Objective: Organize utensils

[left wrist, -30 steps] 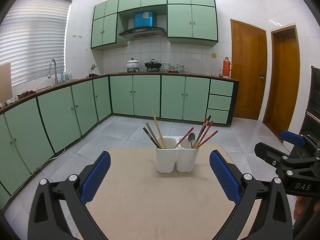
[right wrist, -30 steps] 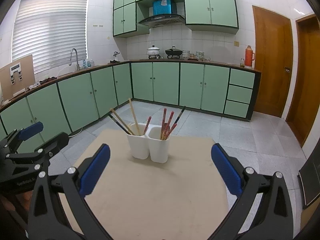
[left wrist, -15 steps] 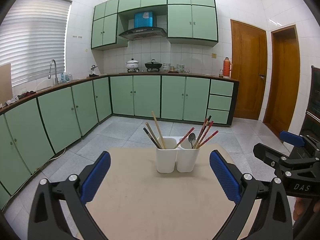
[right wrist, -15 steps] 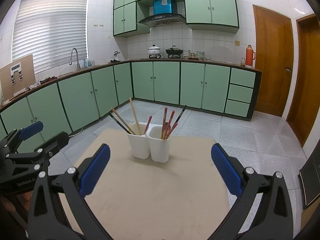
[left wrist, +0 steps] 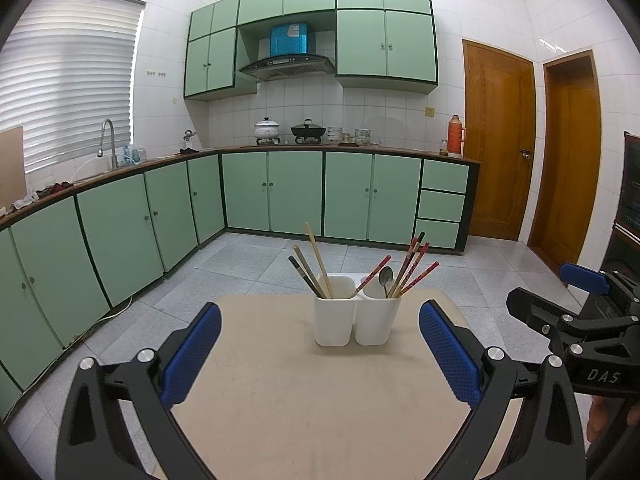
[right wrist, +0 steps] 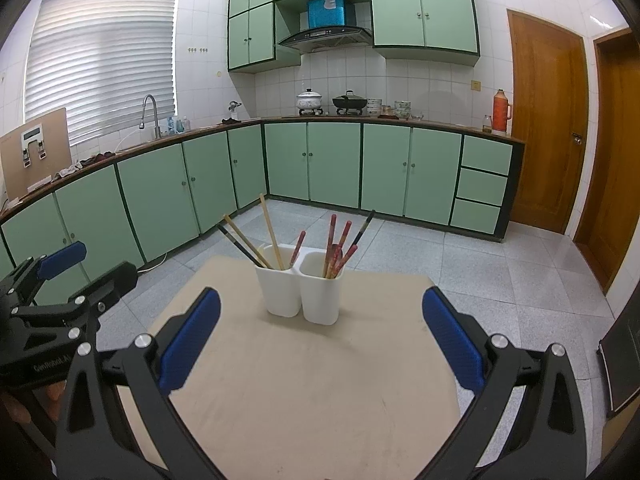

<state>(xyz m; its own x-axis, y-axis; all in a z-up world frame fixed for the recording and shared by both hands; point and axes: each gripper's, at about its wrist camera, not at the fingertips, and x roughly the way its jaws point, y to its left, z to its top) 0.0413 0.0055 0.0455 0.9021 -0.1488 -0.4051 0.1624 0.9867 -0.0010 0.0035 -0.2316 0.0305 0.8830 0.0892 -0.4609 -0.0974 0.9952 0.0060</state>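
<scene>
Two white utensil cups stand side by side at the far middle of a beige table (left wrist: pixel 304 400). The left cup (left wrist: pixel 334 312) holds wooden and dark chopsticks (left wrist: pixel 316 260) and one red chopstick (left wrist: pixel 374 276). The right cup (left wrist: pixel 378 314) holds red chopsticks (left wrist: pixel 416 270) and a metal spoon (left wrist: pixel 386 278). In the right wrist view the cups (right wrist: pixel 300 288) show the same way. My left gripper (left wrist: pixel 320 356) is open and empty, short of the cups. My right gripper (right wrist: pixel 320 344) is open and empty too; it also shows at the right of the left wrist view (left wrist: pixel 576 312).
The table (right wrist: pixel 312 392) stands on a grey tiled floor in a kitchen. Green cabinets (left wrist: pixel 280 196) run along the left and back walls. Two wooden doors (left wrist: pixel 500 144) are at the right. A dark cabinet (left wrist: pixel 628 200) stands at the far right.
My right gripper has shifted slightly left and up in the left wrist view. The cups and utensils have not moved.
</scene>
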